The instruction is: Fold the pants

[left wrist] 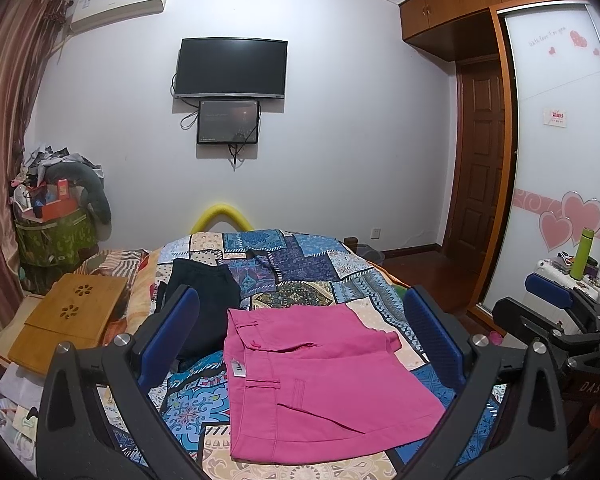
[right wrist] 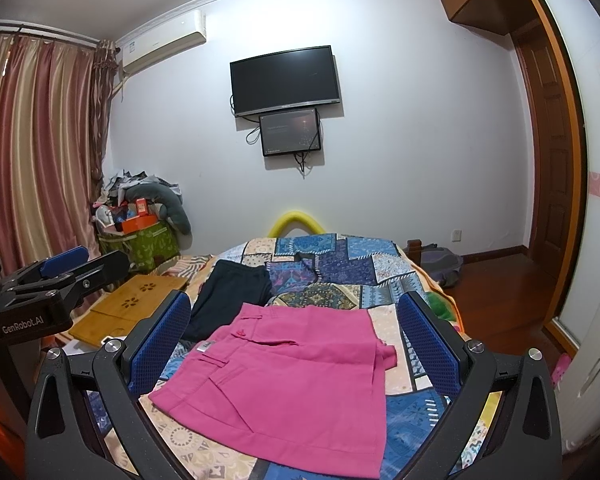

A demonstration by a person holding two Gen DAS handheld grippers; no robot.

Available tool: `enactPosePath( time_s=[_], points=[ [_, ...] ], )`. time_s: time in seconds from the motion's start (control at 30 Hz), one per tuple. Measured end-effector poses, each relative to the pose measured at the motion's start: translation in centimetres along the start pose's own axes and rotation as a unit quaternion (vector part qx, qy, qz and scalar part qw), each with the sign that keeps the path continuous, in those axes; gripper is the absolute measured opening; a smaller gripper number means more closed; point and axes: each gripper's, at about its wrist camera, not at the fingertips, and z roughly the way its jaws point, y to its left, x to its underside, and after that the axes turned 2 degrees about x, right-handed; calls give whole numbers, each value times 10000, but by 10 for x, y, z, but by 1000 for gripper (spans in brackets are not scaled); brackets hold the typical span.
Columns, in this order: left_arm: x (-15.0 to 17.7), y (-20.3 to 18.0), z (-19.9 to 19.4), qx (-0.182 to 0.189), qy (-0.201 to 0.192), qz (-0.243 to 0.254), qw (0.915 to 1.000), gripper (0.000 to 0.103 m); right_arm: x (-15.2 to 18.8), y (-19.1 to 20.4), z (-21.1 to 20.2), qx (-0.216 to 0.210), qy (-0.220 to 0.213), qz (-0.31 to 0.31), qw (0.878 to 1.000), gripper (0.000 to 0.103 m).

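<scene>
We hold the left gripper (left wrist: pixel 300 344) and right gripper (right wrist: pixel 296 344) above the bed (left wrist: pixel 300 256), both spread wide and empty, with the pink pants (left wrist: pixel 320 380) lying flat just ahead, waistband toward our left.

Cloth, plastic and wood in front of you.
Your pink pants (left wrist: pixel 320 376) are matt woven cloth, lying on a printed patchwork bedspread (left wrist: pixel 300 264); your left gripper (left wrist: pixel 300 344) and right gripper (right wrist: pixel 296 344) are matt black plastic with textured blue pads (right wrist: pixel 162 344); the lap desk (left wrist: pixel 68 316) is smooth wood.
</scene>
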Motion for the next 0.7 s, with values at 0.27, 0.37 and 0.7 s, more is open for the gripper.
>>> enactPosePath(
  time_s=[0.27, 0.37, 0.7],
  points=[
    [3, -1, 7, 24, 76, 71, 9999, 103, 2, -4, 6, 23, 65, 55, 10000, 103],
    [4, 3, 18, 32, 183, 73, 9998, 103, 5, -8, 13, 36, 157, 101, 9998, 103],
    [17, 29, 92, -322, 825, 216, 9958, 103, 34, -45, 66, 314, 852, 278, 9955, 103]
  ],
)
